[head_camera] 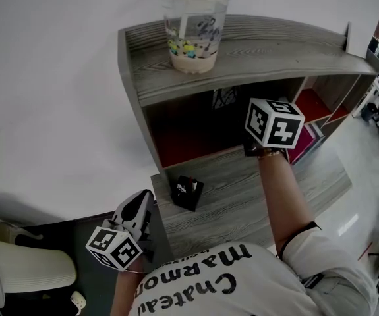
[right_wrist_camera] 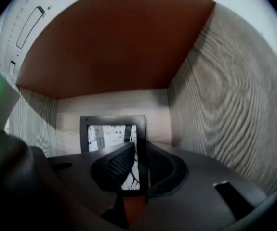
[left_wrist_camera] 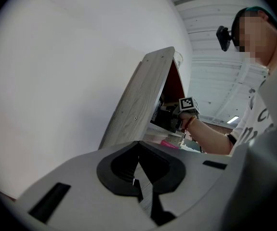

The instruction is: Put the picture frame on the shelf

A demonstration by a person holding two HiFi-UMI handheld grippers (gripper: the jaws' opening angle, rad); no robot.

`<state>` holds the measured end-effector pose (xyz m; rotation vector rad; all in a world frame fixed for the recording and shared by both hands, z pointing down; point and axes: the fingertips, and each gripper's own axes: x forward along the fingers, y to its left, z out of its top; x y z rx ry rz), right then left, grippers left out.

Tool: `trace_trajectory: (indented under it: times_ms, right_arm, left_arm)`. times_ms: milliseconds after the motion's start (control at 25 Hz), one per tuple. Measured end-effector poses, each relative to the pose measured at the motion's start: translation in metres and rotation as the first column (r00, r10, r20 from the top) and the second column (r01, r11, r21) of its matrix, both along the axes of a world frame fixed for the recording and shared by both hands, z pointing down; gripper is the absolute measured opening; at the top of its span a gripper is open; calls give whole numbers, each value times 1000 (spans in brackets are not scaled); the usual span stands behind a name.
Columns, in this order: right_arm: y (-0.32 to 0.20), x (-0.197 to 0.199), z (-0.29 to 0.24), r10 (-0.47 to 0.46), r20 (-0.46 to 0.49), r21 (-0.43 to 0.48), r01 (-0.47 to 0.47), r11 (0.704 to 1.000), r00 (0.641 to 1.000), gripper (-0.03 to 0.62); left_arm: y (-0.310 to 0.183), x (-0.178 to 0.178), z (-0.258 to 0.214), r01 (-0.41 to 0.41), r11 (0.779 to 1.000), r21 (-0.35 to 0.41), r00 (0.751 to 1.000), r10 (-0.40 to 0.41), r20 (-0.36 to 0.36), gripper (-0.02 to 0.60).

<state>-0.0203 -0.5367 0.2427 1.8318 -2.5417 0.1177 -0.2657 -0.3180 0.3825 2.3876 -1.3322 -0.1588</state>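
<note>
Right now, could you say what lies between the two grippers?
A small black box on the grey wooden ledge lies between the left gripper and right gripper, seen in the head view.

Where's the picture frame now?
In the right gripper view, the picture frame stands inside a compartment of the shelf, its right edge between the jaws of the right gripper.

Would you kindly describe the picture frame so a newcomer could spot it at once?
Start at the grey wood-grain shelf unit against the white wall. In its leftmost, red-lined cubby sits the picture frame, its right edge in the right gripper's tongs. It alone is a thin black border around a black-and-white print.
</note>
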Motion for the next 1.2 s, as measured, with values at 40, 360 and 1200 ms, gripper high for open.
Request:
trace_trajectory:
  times_ms: [40,360,1200]
  right_arm:
    - [2,0,-4,1,1,11,-1,1000,1000,67]
    - [4,1,-9,3,-10,22,-3,1000,1000,67]
    - [28,4,-6,-30,10,17,30,999,999,91]
  left_arm:
    - [-1,0,0,-3,1000,0,1000,3,0,17]
    - [-1,3,0,-13,1000,-2,1000,13,-2,17]
    - [9,14,-8,-31,999,4,999,31,15,17]
